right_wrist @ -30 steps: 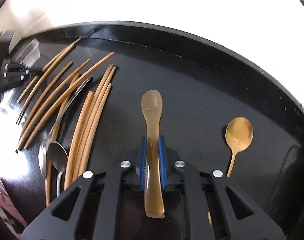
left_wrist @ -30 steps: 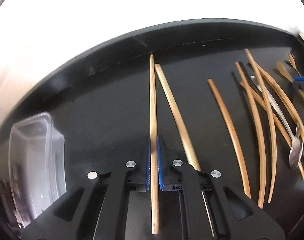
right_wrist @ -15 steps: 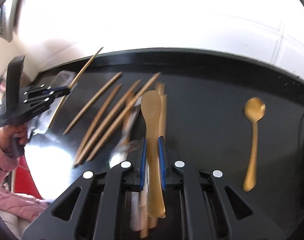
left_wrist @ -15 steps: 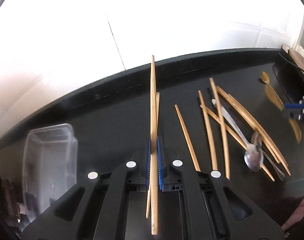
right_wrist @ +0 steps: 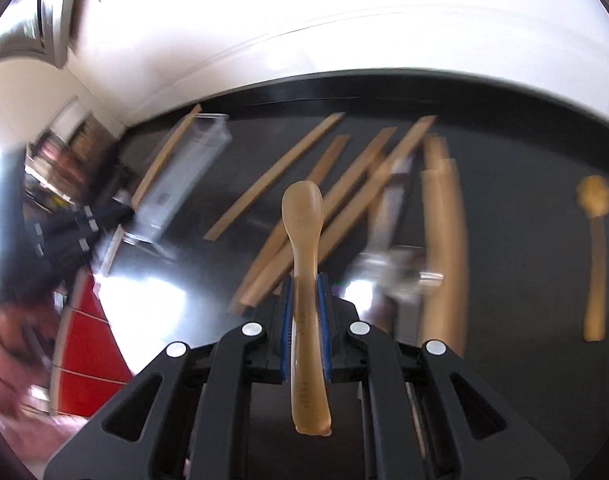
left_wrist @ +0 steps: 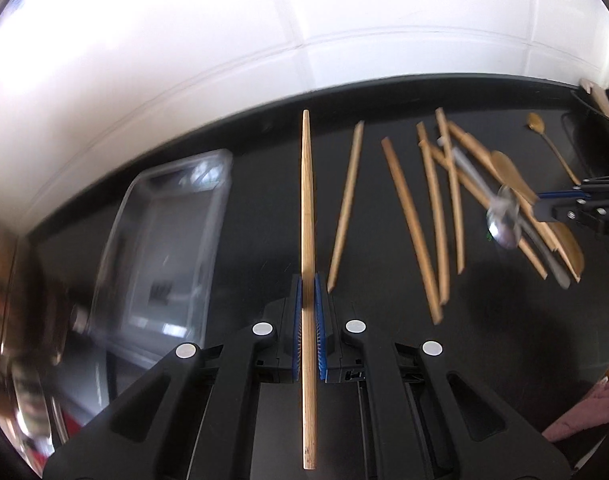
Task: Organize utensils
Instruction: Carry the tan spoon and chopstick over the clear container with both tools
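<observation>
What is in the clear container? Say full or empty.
Apparently empty. In the left wrist view the clear container shows only its bare bottom through blur; the chopstick is clamped in the left gripper, outside it.

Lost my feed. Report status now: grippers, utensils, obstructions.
Left hand-held gripper shut on chopstick. Right hand-held gripper shut on tan spoon. Clear container beside left gripper, nothing blocking it.

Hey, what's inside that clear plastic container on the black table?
Nothing seems to lie in the clear plastic container; through its see-through walls only glare and the black table show. The view is blurred, so small items could be missed, and its near end is hidden behind the left hand-held gripper.
</observation>
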